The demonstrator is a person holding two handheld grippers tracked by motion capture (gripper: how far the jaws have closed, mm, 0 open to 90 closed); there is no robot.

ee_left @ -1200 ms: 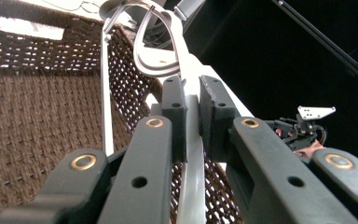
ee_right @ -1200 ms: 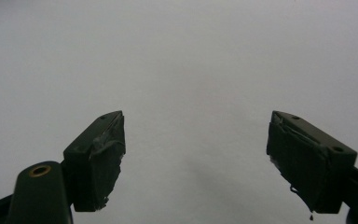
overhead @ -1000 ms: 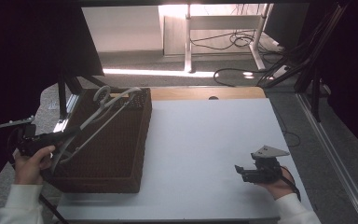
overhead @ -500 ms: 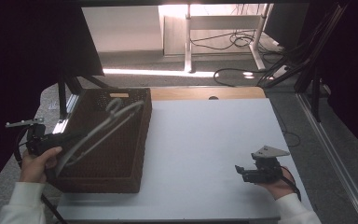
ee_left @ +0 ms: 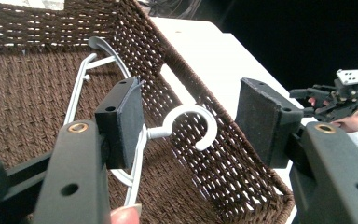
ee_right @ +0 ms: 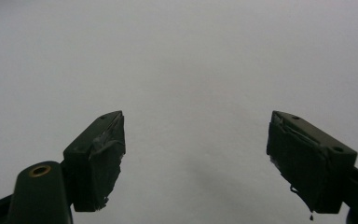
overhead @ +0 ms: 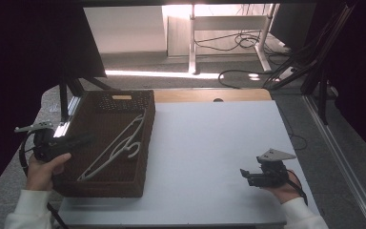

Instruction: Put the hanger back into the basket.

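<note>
High view: hanger [overhead: 116,147] lies flat in basket [overhead: 145,143], long axis diagonal from near-left corner to far-right wall, hook [ee_left: 192,125] toward right wall. Left gripper [overhead: 78,141] over basket's left rim, jaws just opened wide, hanger released, nothing clamped. Right gripper [overhead: 248,175] idle over table [overhead: 209,138], jaws apart, empty. Risk: left pad [ee_left: 127,122] looks near hanger wire; careless withdrawal could snag hook, drag hanger out.

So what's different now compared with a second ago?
The white hanger, held up over the basket before, now lies flat inside it. The left tongs have just been opening and let it go. The right tongs stayed put over the table, open.
</note>
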